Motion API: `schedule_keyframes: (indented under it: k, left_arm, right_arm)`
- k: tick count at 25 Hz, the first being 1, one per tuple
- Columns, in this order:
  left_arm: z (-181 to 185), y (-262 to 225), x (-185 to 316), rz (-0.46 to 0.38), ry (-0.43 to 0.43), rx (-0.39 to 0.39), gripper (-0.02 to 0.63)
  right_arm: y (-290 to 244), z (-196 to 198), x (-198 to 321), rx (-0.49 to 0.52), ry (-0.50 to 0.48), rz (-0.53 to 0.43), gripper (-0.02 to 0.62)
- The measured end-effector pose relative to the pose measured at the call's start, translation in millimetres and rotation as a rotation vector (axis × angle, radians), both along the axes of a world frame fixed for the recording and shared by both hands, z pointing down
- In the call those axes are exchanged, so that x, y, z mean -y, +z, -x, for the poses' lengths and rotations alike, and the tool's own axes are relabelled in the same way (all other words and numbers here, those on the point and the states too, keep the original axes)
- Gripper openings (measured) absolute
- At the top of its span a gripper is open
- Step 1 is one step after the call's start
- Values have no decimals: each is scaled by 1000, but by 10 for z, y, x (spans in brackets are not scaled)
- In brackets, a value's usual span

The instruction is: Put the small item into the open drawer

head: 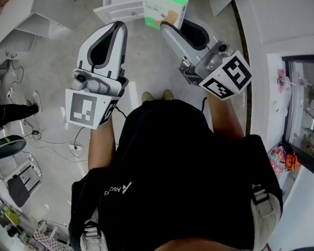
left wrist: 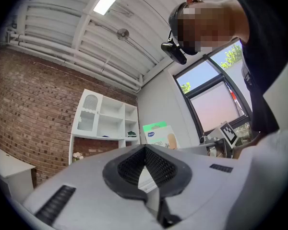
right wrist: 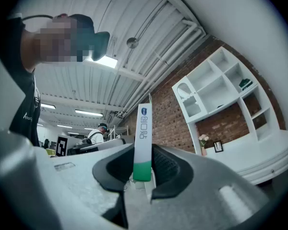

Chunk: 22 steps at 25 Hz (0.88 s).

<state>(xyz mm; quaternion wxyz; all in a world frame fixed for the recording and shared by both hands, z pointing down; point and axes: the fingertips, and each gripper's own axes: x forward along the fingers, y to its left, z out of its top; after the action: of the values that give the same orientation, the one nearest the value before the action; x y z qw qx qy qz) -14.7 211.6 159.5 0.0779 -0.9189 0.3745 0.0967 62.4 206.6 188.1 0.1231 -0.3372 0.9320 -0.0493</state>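
Note:
The small item is a flat green-and-white box, held up in front of the person. My right gripper is shut on its lower end. In the right gripper view the box stands edge-on and upright between the dark pads. My left gripper hovers to the left of the box, apart from it, shut with nothing in it; its pads meet in the left gripper view, where the box shows beyond them. A white open drawer lies on the floor side, just left of the box.
White shelving stands against a brick wall. Cables and a plug strip lie on the floor at left. A glass-fronted cabinet is at right. The person's shoes are below the grippers. Another person stands far off.

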Motion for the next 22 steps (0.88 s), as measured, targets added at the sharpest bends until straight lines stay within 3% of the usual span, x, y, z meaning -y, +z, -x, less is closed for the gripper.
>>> schedule_keyframes:
  k: [16,22]
  left_arm:
    - [92,47,28,3,-52,10,-2]
    - [-388,123,226,8,-87,38,-2]
  right_arm:
    - [40,-24,31,-23,-7,-2,89]
    - [146,-525,252,-23,-30,10,89]
